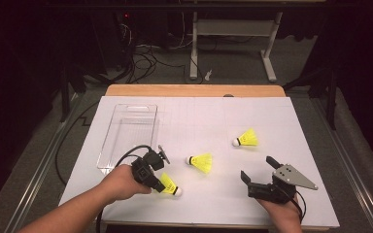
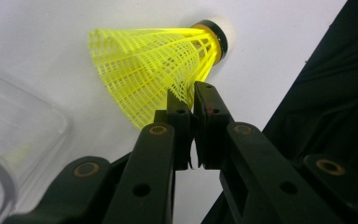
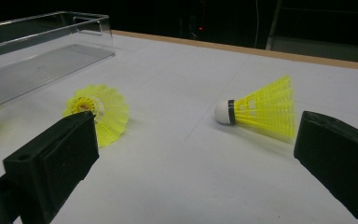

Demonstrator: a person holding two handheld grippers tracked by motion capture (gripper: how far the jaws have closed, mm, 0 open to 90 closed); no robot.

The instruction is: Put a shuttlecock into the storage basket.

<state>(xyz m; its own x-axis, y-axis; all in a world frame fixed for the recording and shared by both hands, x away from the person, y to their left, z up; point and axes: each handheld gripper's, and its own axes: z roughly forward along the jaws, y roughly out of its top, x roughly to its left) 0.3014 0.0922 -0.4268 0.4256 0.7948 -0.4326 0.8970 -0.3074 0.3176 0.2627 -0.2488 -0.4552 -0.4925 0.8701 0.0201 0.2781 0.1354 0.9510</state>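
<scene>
A yellow shuttlecock is pinched by its skirt edge in the left gripper. The right gripper is held wide open, apart from the others.

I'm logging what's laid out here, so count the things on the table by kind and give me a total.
Shuttlecocks: 3
Clear tray: 1
Total: 4
</scene>
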